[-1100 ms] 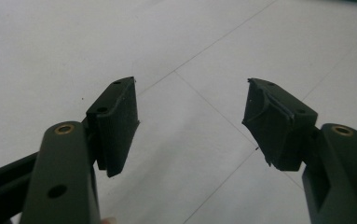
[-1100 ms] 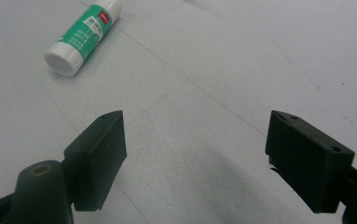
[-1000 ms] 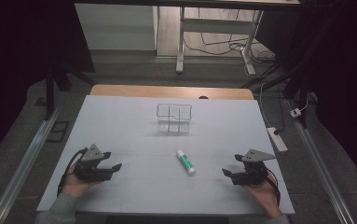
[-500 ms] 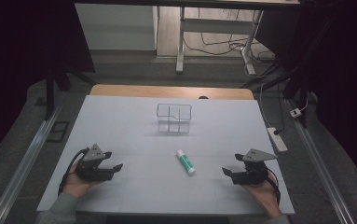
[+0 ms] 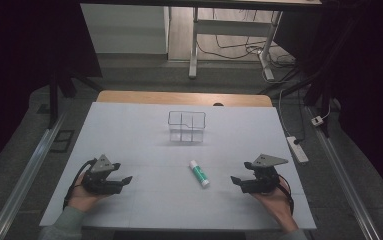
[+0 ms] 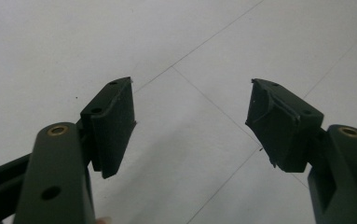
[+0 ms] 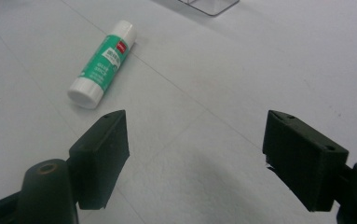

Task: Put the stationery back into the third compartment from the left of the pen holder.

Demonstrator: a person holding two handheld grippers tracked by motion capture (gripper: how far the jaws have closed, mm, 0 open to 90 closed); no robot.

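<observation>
Two hand-held grippers rest low on the white table (image 5: pixel 129 130) in the high view: the left hand-held gripper (image 5: pixel 127 179) and the right hand-held gripper (image 5: pixel 234 181), with a green glue stick (image 5: pixel 199 173) between them and a clear box (image 5: pixel 186 126) farther back. The left gripper view shows jaws spread wide, holding nothing. The right gripper view shows jaws wide too, the glue stick lying ahead.

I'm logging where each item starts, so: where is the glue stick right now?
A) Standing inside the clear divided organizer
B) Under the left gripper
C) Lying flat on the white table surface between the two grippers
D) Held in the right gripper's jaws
C: the glue stick lies flat on the table, between the left gripper and the right gripper, both with open, empty jaws.
</observation>
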